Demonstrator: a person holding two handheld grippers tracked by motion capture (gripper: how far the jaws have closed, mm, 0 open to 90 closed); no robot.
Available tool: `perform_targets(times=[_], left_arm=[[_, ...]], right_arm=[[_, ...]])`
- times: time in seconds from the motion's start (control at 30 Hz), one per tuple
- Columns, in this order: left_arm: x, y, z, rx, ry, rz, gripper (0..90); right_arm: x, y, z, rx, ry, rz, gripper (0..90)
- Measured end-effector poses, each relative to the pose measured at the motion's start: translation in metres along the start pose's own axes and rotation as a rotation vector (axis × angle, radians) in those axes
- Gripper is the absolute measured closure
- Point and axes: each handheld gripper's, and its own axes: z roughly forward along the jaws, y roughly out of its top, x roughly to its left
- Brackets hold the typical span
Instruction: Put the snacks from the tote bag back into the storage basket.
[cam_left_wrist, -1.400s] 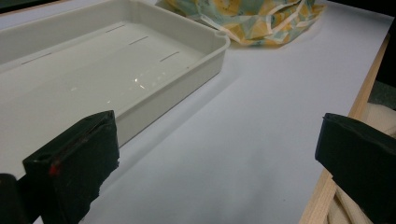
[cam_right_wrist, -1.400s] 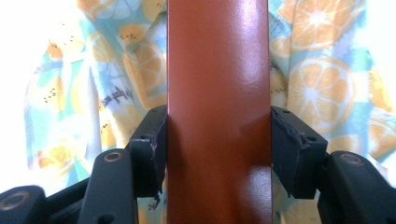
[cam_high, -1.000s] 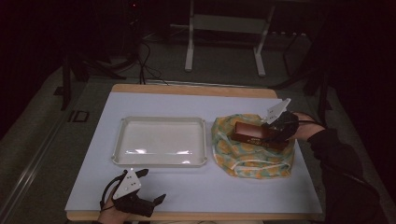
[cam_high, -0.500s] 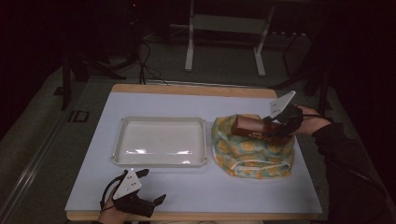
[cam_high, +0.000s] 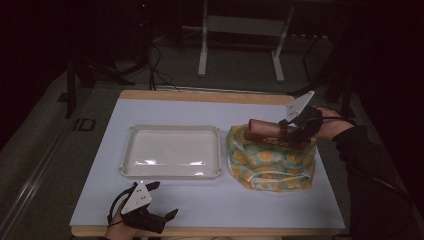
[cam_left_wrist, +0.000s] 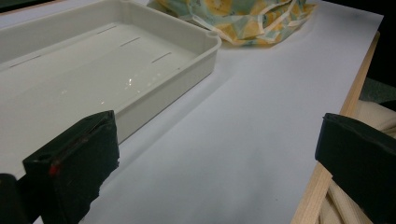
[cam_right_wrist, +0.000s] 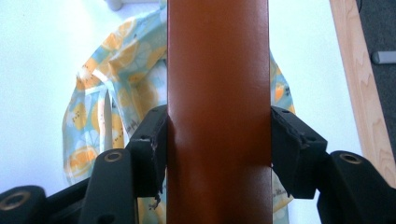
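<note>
Your right claw (cam_high: 292, 131) pinches the brown box (cam_high: 265, 131) above the yellow cloth bag (cam_high: 272, 162), its long axis running nine to three. Your left claw (cam_high: 162, 202) rests spread at the bench's (cam_high: 225, 205) seven o'clock corner.

The box (cam_high: 265, 131) in the right tongs (cam_high: 295, 131) was a plain reddish brown, smooth and unpatterned, its end face a paler pink. The cloth bag (cam_high: 272, 165) beneath it carried a pale blue-green ground printed with yellow and orange citrus slices, edged with cream straps. The tray (cam_high: 170, 151) was off-white, glossy, with faint slot marks in its floor. The tabletop (cam_high: 215, 200) was white with a light wooden rim. Both the right and the left tongs (cam_high: 142, 212) were black, each topped with a grey-white plate.
</note>
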Motion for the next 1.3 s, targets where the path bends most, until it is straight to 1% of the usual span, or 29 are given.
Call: perform_targets(times=[0.2,0.4,0.47,0.5,0.7,0.9,1.07,1.3], left_arm=[[-0.001,0.000,0.000,0.003,-0.004,0.009,0.0],[-0.001,0.000,0.000,0.002,-0.006,0.011,0.0],[-0.001,0.000,0.000,0.002,-0.007,0.011,0.0],[-0.001,0.000,0.000,0.002,-0.007,0.011,0.0],[-0.001,0.000,0.000,0.002,-0.012,0.015,0.0],[-0.002,0.000,0.000,0.001,-0.018,0.016,0.0],[-0.003,0.000,-0.001,-0.001,-0.023,0.019,0.0],[-0.004,0.000,-0.001,-0.001,-0.026,0.023,0.0]], right_arm=[[0.000,0.010,-0.001,-0.007,-0.003,-0.016,43.1],[0.001,0.023,0.002,-0.005,0.006,-0.041,43.1],[0.001,0.025,0.002,-0.004,0.008,-0.044,43.1],[0.001,0.030,0.003,-0.005,0.009,-0.050,43.1],[0.002,0.044,0.006,-0.005,0.017,-0.071,43.1],[0.004,0.061,0.011,0.008,0.021,-0.100,43.1],[0.005,0.076,0.014,0.006,0.028,-0.113,43.1],[0.008,0.095,0.020,0.002,0.033,-0.143,43.1]])
